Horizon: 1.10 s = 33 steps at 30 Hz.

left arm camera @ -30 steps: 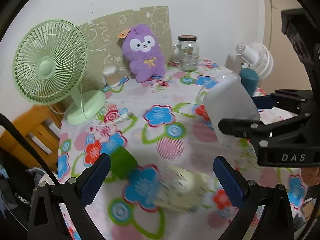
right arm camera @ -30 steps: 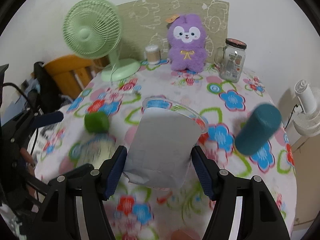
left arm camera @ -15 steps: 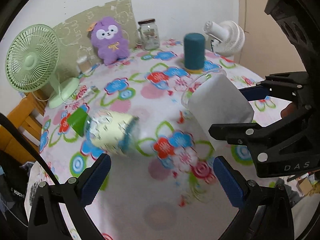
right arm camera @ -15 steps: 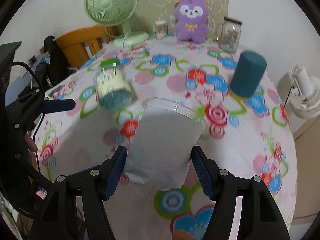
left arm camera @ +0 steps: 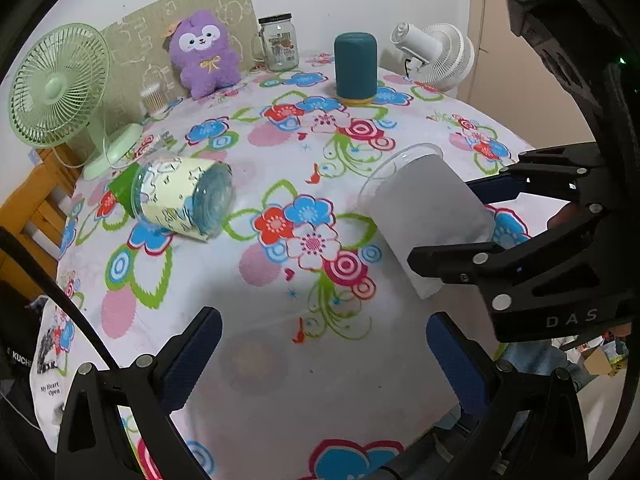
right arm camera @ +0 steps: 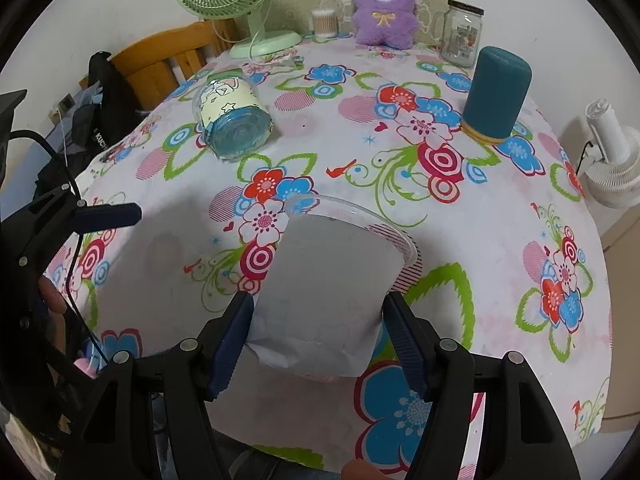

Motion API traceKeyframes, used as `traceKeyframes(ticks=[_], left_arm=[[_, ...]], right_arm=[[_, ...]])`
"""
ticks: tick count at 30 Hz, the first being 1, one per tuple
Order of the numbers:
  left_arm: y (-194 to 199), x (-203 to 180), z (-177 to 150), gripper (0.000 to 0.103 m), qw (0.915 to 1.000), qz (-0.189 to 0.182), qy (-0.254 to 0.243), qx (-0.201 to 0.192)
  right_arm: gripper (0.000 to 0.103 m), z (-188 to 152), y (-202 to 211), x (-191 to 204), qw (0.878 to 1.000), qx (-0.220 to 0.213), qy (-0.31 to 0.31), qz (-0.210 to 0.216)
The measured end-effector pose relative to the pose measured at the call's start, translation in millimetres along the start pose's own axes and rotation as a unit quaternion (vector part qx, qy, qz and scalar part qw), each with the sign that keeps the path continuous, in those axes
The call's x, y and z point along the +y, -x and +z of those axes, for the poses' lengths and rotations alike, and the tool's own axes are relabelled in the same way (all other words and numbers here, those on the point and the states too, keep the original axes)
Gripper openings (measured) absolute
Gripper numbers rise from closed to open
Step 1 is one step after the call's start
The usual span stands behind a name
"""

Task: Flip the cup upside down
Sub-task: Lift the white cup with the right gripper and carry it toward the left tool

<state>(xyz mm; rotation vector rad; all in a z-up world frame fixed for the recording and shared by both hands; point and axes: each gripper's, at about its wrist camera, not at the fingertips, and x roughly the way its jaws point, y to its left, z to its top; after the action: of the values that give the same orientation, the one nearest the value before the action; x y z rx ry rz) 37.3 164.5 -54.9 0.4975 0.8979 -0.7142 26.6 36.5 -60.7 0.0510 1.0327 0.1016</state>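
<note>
Two claws are mine: my right claw [right arm camera: 318, 344] clamps the frosted cup [right arm camera: 336, 292] above the near part of the flowered counter [right arm camera: 520, 208], long axis tilted, rim pointing up and away toward the far side. My left claw [left arm camera: 324, 356] gapes wide, holding nothing. A jar [left arm camera: 180, 200] lies on its side, far left.

Clear cup [right arm camera: 332, 292], white-wrapped, tilted, above tablecloth

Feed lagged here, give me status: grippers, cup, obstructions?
Right gripper shut on clear plastic cup, tilted, rim away, above table. Left gripper open, empty. Lying green-lidded jar well aside.
</note>
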Motion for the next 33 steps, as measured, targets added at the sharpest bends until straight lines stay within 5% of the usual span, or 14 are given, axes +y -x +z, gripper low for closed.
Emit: traceKeyframes(ticks=[18, 33], left_arm=[[-6.5, 11.7, 2.1, 0.103, 0.9988, -0.008, 0.048, 0.009], [6.3, 5.6, 16.6, 0.103, 0.9956, -0.011, 0.093, -0.002]], right_arm=[[0.078, 20.0, -12.5, -13.2, 1.0, 0.006, -0.016, 0.02], [0.088, 16.5, 31.8, -43.6, 0.997, -0.023, -0.047, 0.065]])
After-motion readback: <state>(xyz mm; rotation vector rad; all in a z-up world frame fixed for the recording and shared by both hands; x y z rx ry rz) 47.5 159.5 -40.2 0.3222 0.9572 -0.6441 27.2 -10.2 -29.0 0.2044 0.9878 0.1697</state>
